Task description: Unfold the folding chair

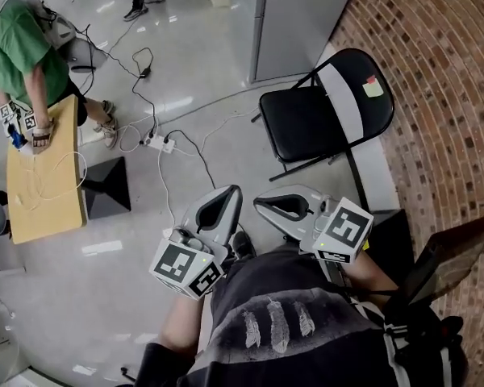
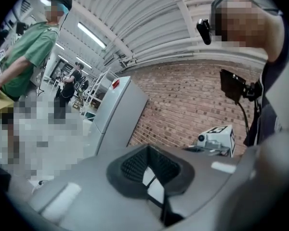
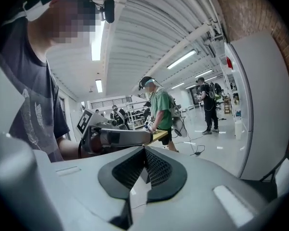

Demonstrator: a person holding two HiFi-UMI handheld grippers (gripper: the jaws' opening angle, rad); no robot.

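Observation:
The black folding chair (image 1: 306, 123) stands unfolded on the floor, seat flat and backrest up, close to the brick wall (image 1: 436, 95); a yellow sticky note sits on its backrest. Both grippers hover near my body, short of the chair and touching nothing. My left gripper (image 1: 230, 192) points toward the chair with its jaws shut and empty, as seen in the left gripper view (image 2: 153, 178). The right gripper (image 1: 262, 202) lies beside it, also shut with nothing held (image 3: 143, 170). Each gripper appears in the other's view: the right gripper (image 2: 216, 138) and the left gripper (image 3: 115, 136).
A grey cabinet (image 1: 298, 22) stands behind the chair. A power strip with cables (image 1: 157, 142) lies on the floor to the chair's left. A person in green works at a wooden table (image 1: 44, 176), with a black box (image 1: 105, 185) beside it. A dark case (image 1: 444, 256) sits at my right.

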